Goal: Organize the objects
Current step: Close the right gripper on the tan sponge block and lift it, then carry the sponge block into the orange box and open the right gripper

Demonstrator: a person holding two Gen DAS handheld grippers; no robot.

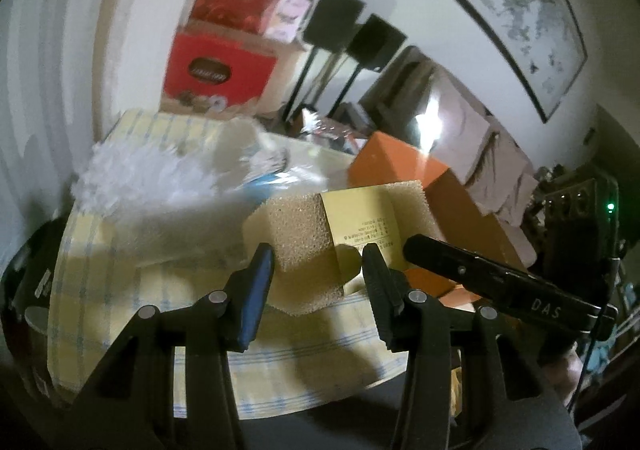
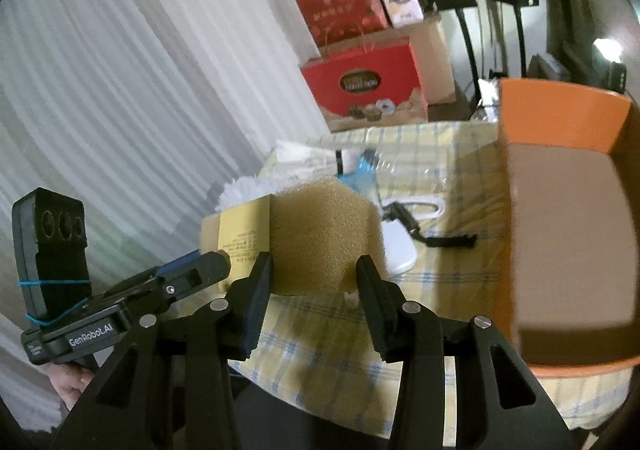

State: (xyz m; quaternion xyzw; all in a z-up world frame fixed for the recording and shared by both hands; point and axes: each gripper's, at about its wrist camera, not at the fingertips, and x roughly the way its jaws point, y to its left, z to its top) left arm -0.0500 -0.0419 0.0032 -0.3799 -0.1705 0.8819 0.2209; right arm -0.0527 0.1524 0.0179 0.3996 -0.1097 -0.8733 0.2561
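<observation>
1. Two grippers hold one sponge (image 1: pixel 304 250) together, above the near part of the table: the left gripper (image 1: pixel 318 270) is clamped on one end, the right gripper (image 2: pixel 314 274) on the other end.
2. A yellow paper band (image 2: pixel 244 234) goes around the middle of the sponge.
3. Under it lies a yellow checked tablecloth (image 2: pixel 320 346).
4. An open orange box (image 2: pixel 560 121) stands at the right edge of the table.
5. Near the far edge lie white shuttlecocks (image 2: pixel 304 159).
6. Behind the table, red boxes (image 2: pixel 360 85) are stacked.
</observation>
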